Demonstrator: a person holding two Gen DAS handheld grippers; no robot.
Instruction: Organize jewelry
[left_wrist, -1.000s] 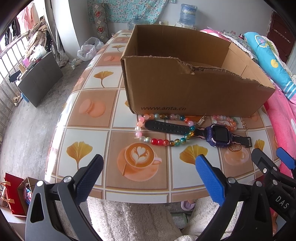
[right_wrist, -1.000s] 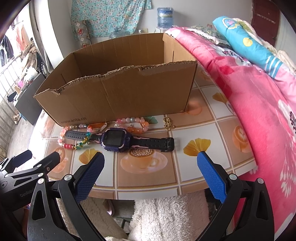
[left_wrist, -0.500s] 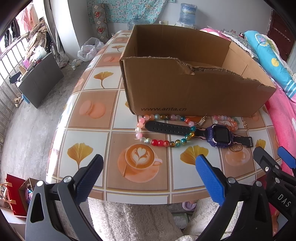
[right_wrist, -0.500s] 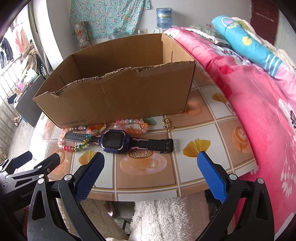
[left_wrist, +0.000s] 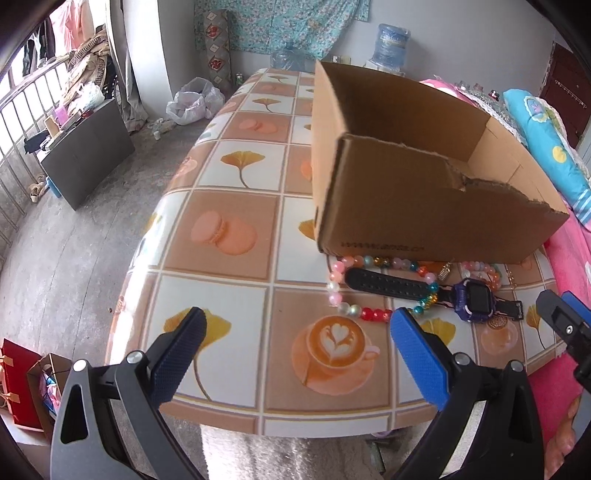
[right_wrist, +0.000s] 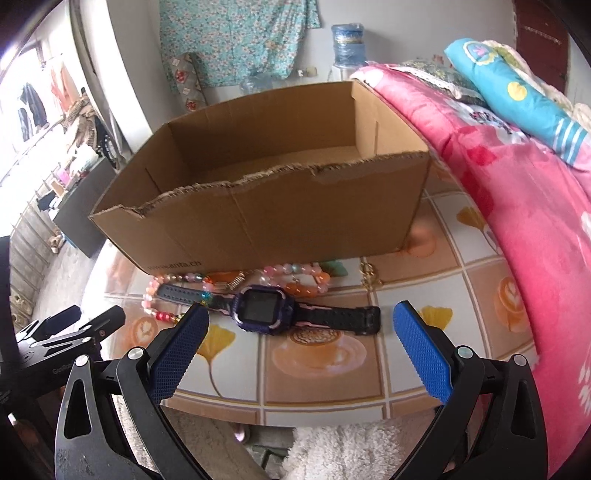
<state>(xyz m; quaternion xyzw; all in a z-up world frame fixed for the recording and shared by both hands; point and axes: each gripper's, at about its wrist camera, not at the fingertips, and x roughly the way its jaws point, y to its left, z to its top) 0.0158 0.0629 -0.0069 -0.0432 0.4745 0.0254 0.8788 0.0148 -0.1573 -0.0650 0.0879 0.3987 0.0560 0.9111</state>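
The purple-cased smartwatch with black straps (right_wrist: 264, 309) lies flat on the tiled-pattern desk (right_wrist: 424, 295), straight ahead of the right tongs (right_wrist: 295, 354) and just beyond their tips, its case sitting almost midway between the two blue pads. Its long axis runs crosswise to these tongs, strap ends pointing off toward each pad, so a straight push forward would bring the pads down on either side of the case or across the strap. Both pairs of tongs stand wide open with nothing between their fingers.

From the left tongs (left_wrist: 295, 354) the same watch (left_wrist: 472, 299) lies ahead and well off to their right, past the right-hand pad; what sits nearer to them is the loop of multicoloured glass beads (left_wrist: 354, 310), which reaches up to that pad's tip and drapes over the watch's left strap. A second, pinker bead bracelet (right_wrist: 291, 275) and a small gold chain (right_wrist: 369, 275) lie just behind the watch, close against the front wall of the open brown cardboard box (right_wrist: 288, 206), which stands directly beyond all the pieces from either pair of tongs.

In my judgement the right pair is the better placed for the watch, being nearer and squarely aligned; the left would have to swing rightward. The box looks empty, so sorting has not begun.
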